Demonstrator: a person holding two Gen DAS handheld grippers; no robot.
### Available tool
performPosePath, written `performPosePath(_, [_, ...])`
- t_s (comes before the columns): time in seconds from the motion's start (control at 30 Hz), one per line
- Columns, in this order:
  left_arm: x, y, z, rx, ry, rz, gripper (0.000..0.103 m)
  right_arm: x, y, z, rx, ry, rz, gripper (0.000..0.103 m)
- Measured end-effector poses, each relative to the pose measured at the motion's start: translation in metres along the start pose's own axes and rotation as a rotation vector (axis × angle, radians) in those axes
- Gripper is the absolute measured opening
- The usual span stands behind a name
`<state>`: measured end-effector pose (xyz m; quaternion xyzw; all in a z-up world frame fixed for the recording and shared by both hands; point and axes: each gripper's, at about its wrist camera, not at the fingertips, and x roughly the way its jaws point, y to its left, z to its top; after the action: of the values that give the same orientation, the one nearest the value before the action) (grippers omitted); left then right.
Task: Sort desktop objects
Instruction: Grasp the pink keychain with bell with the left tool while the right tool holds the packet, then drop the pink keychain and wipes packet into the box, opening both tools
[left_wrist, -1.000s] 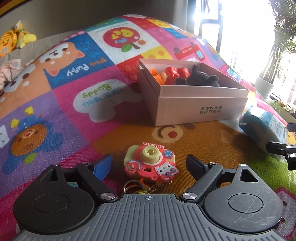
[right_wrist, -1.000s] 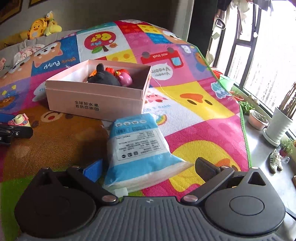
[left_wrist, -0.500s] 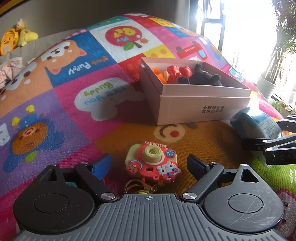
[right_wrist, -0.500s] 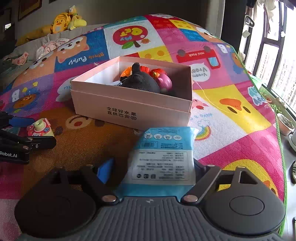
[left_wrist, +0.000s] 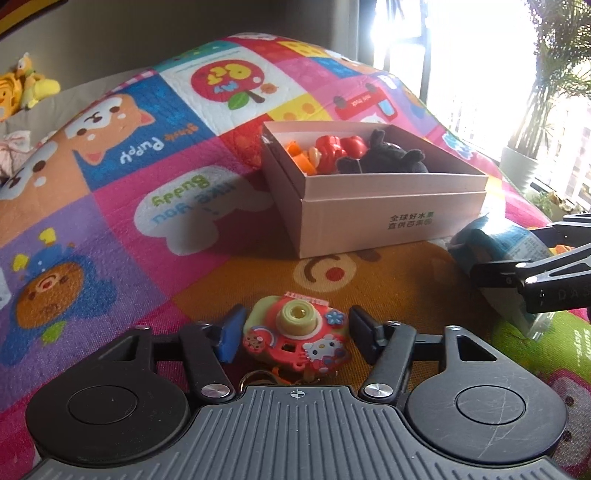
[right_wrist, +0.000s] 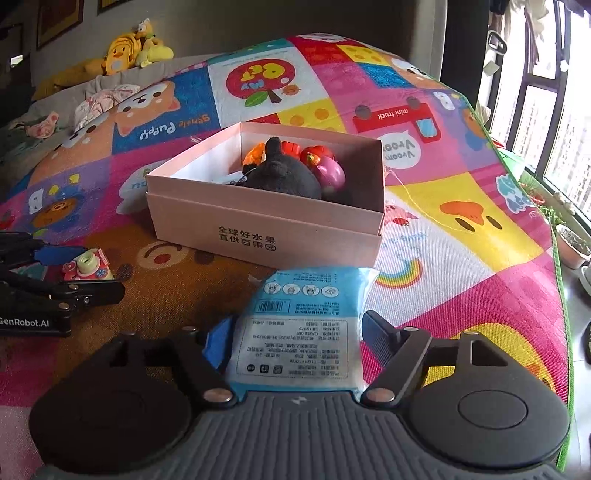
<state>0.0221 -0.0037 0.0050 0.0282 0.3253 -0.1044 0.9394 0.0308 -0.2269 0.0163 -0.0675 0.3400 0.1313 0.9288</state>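
A pink toy camera keychain lies on the play mat between the fingers of my left gripper, which is open with small gaps on both sides. It also shows in the right wrist view. A blue and white packet lies between the fingers of my right gripper, which is open around it; it also shows in the left wrist view. A pink cardboard box holding a black plush and several small toys stands just beyond both grippers.
The colourful play mat covers the whole surface. Its right edge drops to a window sill with potted plants. Yellow plush toys and clothes lie at the far back left.
Both grippers have narrowed around their objects. The left gripper's fingers have closed in toward the toy camera, and the right gripper has moved forward over the packet.
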Motion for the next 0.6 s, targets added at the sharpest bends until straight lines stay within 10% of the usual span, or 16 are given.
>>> performPosePath(0.37, [-0.043, -0.016, 0.024, 0.088, -0.046, -0.079, 0.063, -0.037, -0.006, 0.001, 0.005, 0.044, 0.138, 0.055])
performPosePath(0.6, [-0.058, -0.024, 0.124, 0.119, -0.265, -0.057, 0.063, -0.134, -0.034, 0.063, 0.028, -0.371, -0.005, 0.054])
